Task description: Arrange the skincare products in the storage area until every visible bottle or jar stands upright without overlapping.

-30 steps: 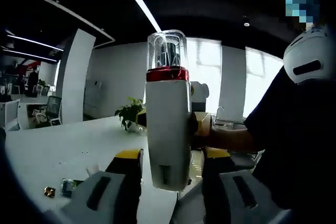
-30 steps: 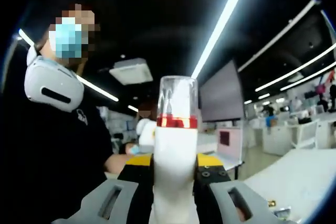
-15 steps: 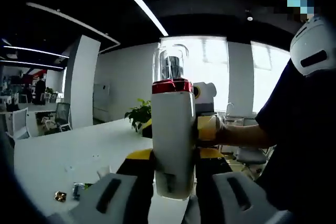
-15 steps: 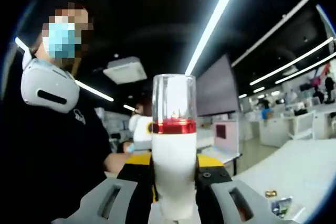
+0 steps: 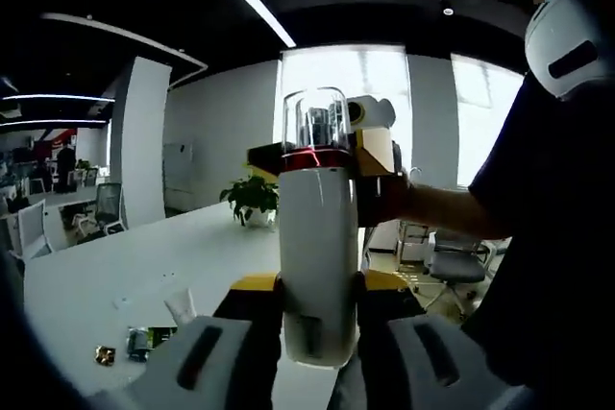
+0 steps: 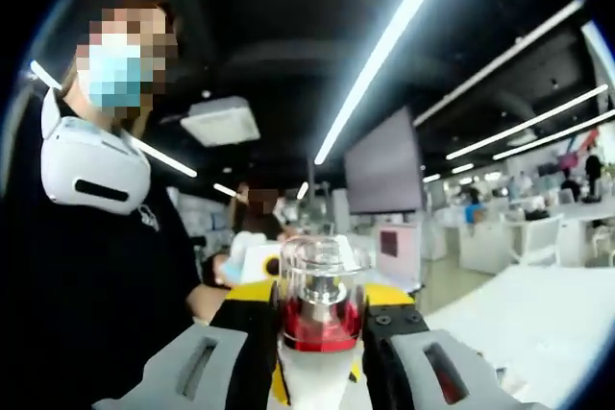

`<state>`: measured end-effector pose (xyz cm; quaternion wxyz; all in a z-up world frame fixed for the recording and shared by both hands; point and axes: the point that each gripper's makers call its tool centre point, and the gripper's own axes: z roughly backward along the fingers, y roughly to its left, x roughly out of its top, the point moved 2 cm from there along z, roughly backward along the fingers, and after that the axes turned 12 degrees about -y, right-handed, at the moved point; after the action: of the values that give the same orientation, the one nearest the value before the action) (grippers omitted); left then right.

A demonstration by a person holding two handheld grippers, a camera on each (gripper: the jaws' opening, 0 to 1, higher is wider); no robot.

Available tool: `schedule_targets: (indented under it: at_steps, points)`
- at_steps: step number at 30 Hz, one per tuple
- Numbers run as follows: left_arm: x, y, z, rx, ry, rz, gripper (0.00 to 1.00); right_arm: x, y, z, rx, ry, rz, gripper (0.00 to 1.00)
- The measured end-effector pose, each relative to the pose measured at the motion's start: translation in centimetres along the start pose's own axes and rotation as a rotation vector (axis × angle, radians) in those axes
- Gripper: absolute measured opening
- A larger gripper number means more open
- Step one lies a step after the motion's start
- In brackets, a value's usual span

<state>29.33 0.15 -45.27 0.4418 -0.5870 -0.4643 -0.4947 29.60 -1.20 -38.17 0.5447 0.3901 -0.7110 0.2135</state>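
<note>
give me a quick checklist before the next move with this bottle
1. Left tongs closed on bottle body: ok.
2. Right tongs closed at the red collar: ok.
3. Bottle upright in the left gripper view: ok.
4. Clear cap on: ok.
5. Bottle standing on the table: not ok, it is held in the air.
6. Storage area free for it: cannot tell.
</note>
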Motion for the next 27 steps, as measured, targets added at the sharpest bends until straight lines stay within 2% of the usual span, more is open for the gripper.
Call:
schedule_targets:
  at_steps: [2, 3, 4, 5, 7, 8, 11, 12, 13, 15, 17, 20, 22, 25, 27]
  points:
    - [-0.1, -0.1, -0.2, 0.0, -0.014, 0.005, 0.33, -0.6, 0.2, -0.2, -0.004, 0.015, -0.016, 0.34]
    - [-0.2, 0.0, -0.3, -0.002, -0.021, 0.012, 0.33, -1.3, 0.3, -0.3, -0.01, 0.046, -0.012, 0.35]
    - [-0.2, 0.0, -0.3, -0.005, -0.023, 0.011, 0.33, -1.5, 0.3, -0.3, -0.017, 0.059, -0.004, 0.32]
    - [-0.1, -0.1, -0.5, -0.009, -0.03, 0.005, 0.33, -1.9, -0.2, -0.2, -0.037, 0.079, 0.041, 0.28]
    - [0.1, -0.2, -0.6, -0.01, -0.043, 0.011, 0.33, -2.0, 0.2, -0.4, -0.028, 0.083, 0.014, 0.29]
    - [0.3, -0.2, -0.7, -0.012, -0.058, 0.011, 0.33, -2.1, 0.2, -0.4, -0.031, 0.099, 0.028, 0.28]
    - [0.7, 0.0, -0.8, 0.0, -0.094, 0.037, 0.33, -4.4, 0.1, 0.7, -0.04, 0.283, 0.092, 0.3]
    - [0.7, 0.1, -0.8, 0.002, -0.096, 0.038, 0.33, -4.6, 0.0, 0.8, -0.047, 0.299, 0.109, 0.3]
    - [0.5, 0.2, -0.9, 0.004, -0.089, 0.034, 0.33, -4.3, -0.1, 0.7, -0.054, 0.277, 0.124, 0.29]
    - [-0.1, 0.2, -0.8, 0.004, -0.053, -0.017, 0.33, -3.4, 0.2, 0.5, -0.047, 0.214, 0.061, 0.26]
    - [-0.5, 0.2, -0.8, 0.002, -0.047, -0.009, 0.33, -2.4, 0.3, 0.5, -0.033, 0.154, 0.029, 0.25]
    - [-1.0, 0.3, -0.7, 0.014, -0.043, 0.018, 0.33, -2.7, -0.4, 1.1, -0.047, 0.189, 0.057, 0.26]
    - [-1.3, 0.2, -0.8, 0.017, -0.029, 0.009, 0.33, -3.2, -0.4, 1.2, -0.033, 0.202, 0.054, 0.25]
    - [-1.6, 0.2, -0.9, 0.013, -0.022, 0.026, 0.33, -3.6, -0.5, 1.2, -0.025, 0.209, 0.031, 0.25]
    - [-1.7, 0.6, -0.9, 0.019, -0.03, 0.038, 0.33, -3.5, -0.5, 0.9, -0.024, 0.191, 0.05, 0.23]
